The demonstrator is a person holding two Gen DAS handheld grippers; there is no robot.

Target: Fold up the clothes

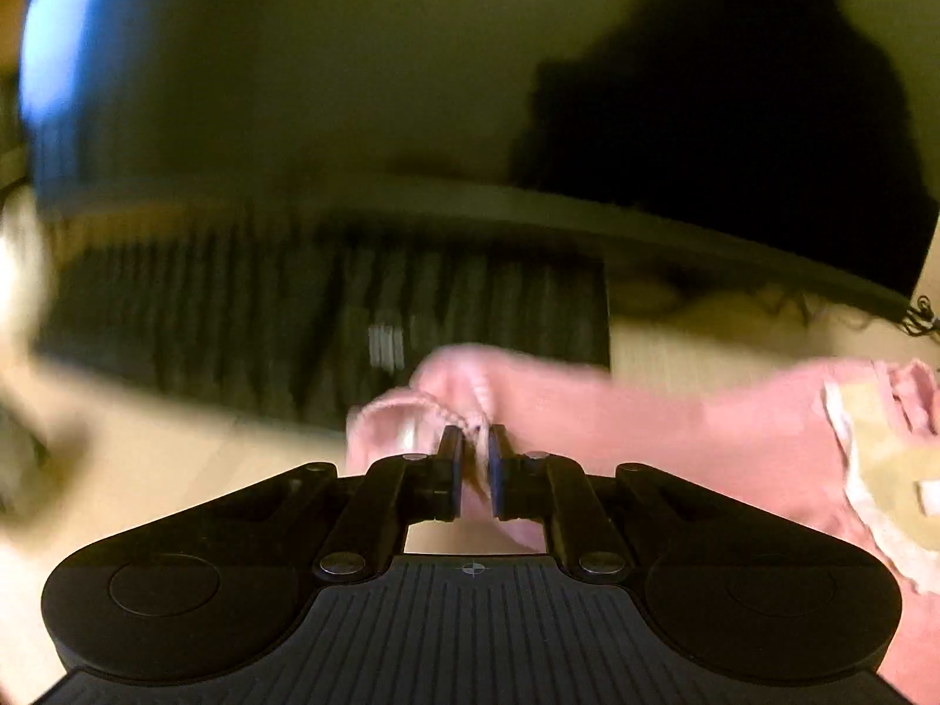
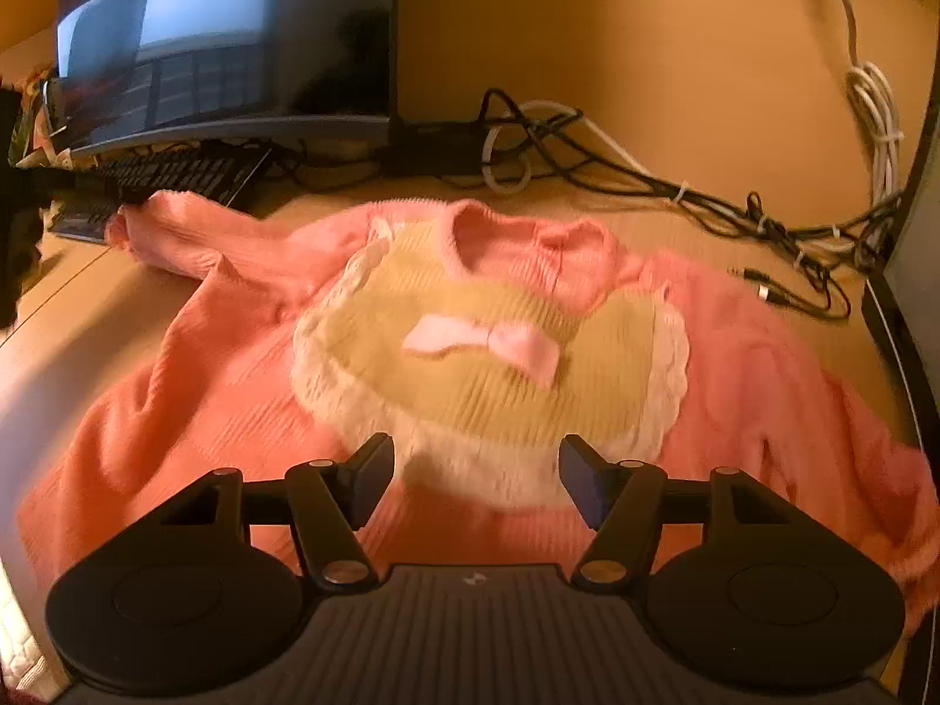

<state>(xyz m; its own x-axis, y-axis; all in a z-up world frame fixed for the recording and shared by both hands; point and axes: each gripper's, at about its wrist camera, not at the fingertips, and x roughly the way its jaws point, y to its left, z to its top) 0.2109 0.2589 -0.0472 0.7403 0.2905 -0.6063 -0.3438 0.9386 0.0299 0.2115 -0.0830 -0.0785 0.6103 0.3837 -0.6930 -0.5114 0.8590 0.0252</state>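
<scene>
A pink knitted sweater [image 2: 194, 411] lies spread front-up on the wooden desk [image 2: 64, 317], with a beige heart panel [image 2: 482, 376] edged in white lace and a pink bow [image 2: 499, 343]. Its left sleeve [image 2: 194, 232] stretches toward the keyboard. In the left wrist view, my left gripper [image 1: 473, 440] is shut on the cuff of that pink sleeve [image 1: 405, 411], lifted slightly off the desk; this view is blurred. My right gripper [image 2: 476, 464] hovers open just above the sweater's lower chest, nothing between its fingers.
A black keyboard [image 2: 176, 173] and a monitor [image 2: 223, 41] stand at the back left. A tangle of black and white cables [image 2: 646, 176] runs along the back and right of the desk. A wall rises behind.
</scene>
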